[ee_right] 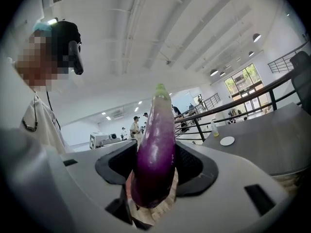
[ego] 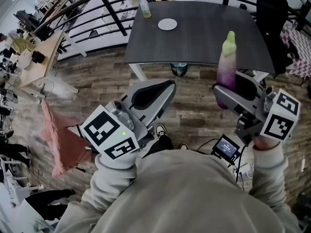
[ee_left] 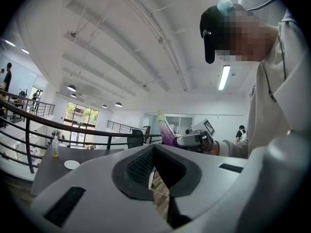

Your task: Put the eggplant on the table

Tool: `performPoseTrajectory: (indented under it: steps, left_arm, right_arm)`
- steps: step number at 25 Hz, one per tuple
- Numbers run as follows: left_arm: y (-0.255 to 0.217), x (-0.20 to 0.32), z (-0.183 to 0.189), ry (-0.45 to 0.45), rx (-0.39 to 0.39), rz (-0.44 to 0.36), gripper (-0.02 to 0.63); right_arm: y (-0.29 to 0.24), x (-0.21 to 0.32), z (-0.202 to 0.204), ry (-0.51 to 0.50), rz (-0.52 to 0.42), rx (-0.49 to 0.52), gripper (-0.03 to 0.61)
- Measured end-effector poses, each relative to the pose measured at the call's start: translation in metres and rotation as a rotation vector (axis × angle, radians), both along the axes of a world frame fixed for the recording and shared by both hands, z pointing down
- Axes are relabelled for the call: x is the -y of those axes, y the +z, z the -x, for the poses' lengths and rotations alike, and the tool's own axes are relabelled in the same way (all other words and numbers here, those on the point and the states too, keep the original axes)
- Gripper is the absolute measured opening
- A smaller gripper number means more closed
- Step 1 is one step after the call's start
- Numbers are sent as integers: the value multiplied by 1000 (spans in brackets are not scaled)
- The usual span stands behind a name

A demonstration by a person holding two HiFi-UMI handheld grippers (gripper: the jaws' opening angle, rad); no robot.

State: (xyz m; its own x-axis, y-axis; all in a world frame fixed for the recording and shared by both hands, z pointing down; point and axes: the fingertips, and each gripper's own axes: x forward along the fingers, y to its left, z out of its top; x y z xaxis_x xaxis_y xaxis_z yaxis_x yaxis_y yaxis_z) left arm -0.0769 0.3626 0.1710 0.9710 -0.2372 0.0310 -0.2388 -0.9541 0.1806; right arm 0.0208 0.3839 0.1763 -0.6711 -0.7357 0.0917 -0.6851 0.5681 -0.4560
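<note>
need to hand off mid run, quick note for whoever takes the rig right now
Left gripper: shut, empty, short of the table.
Right gripper: shut on the eggplant, upright, green stem up, near the table's front edge.
Done: eggplant is in the grip.
Left: carry it over the dark tabletop, set it down clear of the white plate, open the jaws.

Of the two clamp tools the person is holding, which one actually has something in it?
The right gripper: its jaws clamp a purple eggplant standing upright, green tip up. The left gripper is shut with nothing between its jaws.
</note>
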Motion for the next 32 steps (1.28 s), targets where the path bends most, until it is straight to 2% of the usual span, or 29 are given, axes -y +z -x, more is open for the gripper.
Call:
performPoseTrajectory:
  steps: [16,32]
  left_arm:
    - [8,58,-16,39,-28,17,5]
    - [11,213,9,83,-47,18,5]
  right_arm:
    - [9,55,-4,18,23,-23,245]
    - [16,202,23,60,49,-59,245]
